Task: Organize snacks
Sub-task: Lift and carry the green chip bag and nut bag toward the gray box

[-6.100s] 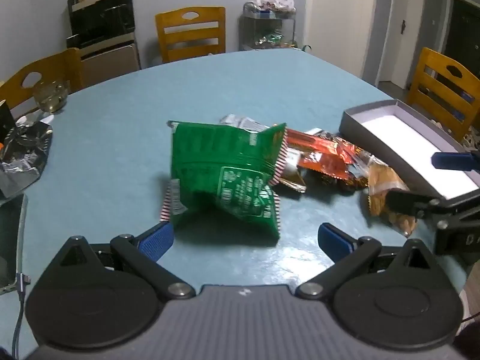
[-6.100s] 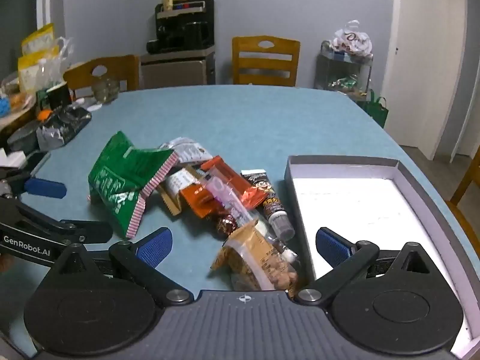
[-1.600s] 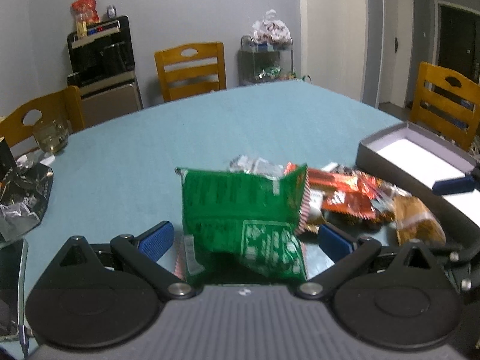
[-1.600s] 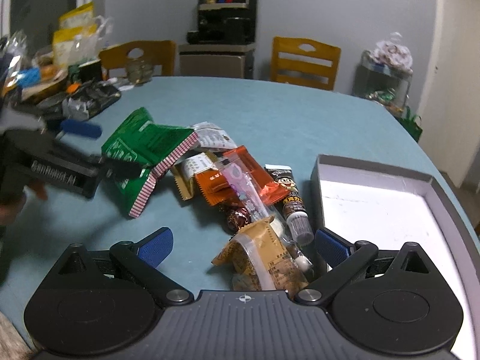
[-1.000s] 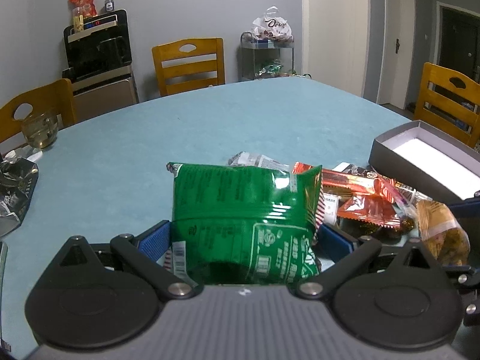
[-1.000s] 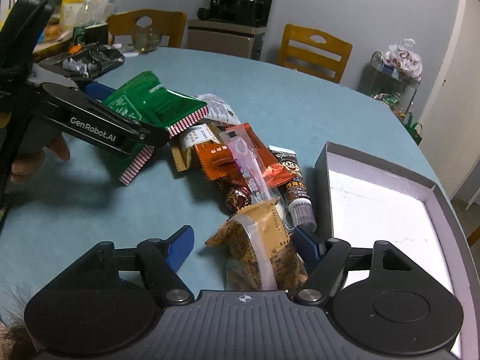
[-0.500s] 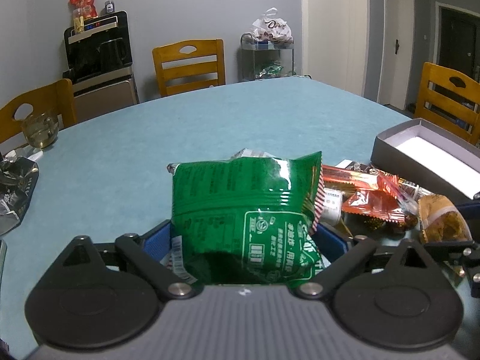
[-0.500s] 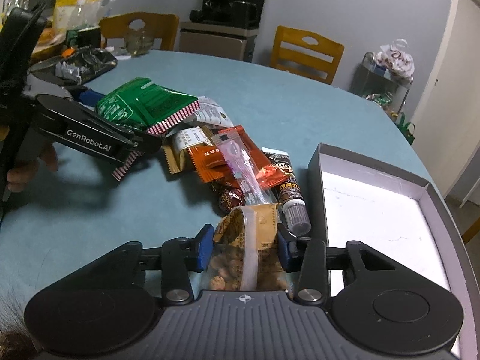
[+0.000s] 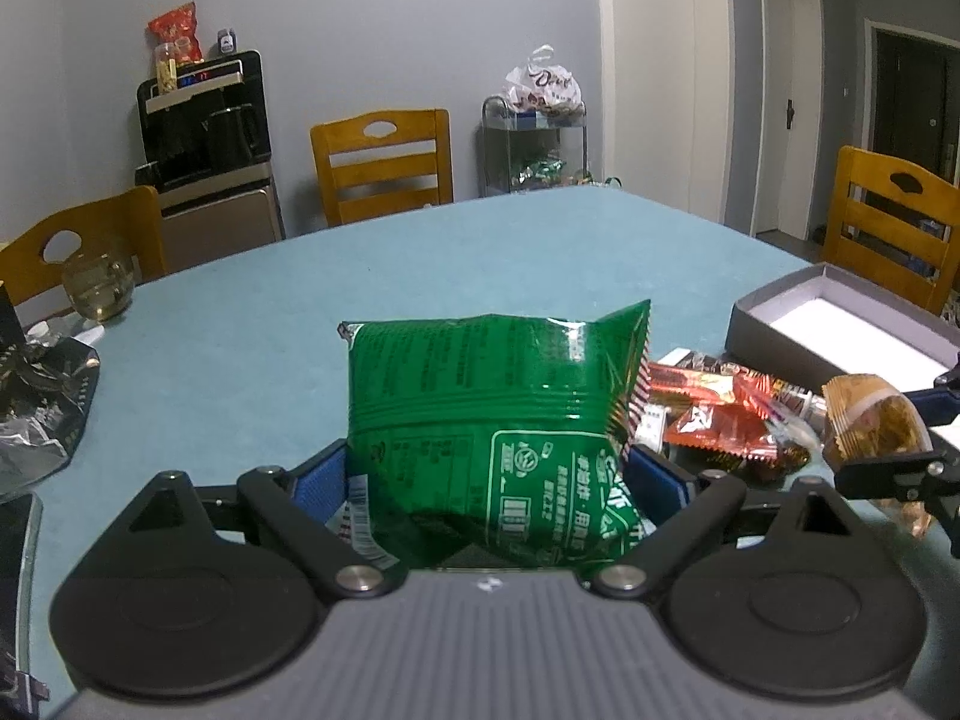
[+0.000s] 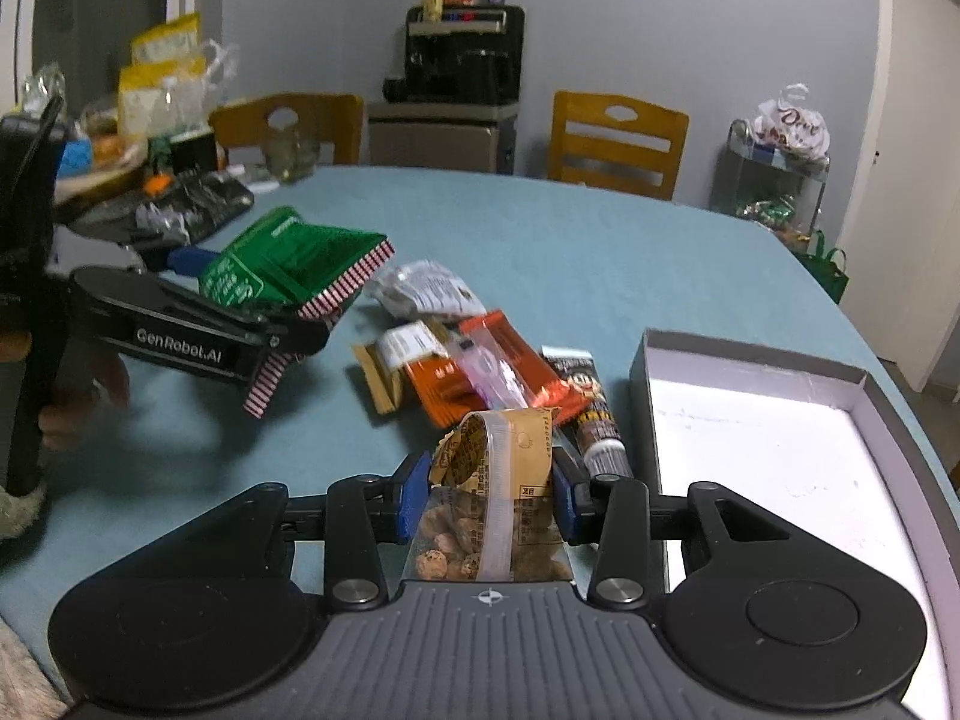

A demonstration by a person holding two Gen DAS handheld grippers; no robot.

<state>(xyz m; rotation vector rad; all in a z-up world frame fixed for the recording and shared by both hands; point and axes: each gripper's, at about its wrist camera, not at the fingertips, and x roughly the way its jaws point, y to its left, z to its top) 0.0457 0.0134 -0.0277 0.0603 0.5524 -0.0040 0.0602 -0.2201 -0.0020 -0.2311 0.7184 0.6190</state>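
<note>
While tilted downward over the table (image 10: 600,252), both grippers' fingers clamped: left (image 9: 486,471) on green bag (image 9: 492,414), right (image 10: 487,486) on nut pouch (image 10: 498,480).

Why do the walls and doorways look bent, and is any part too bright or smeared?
Both wrist views are fisheye, so door frames bow at the edges. Right wrist view: the grey box floor glares white, and the hand at the left edge is slightly smeared. Left wrist view: dim room, glossy sheen on the green bag.
</note>
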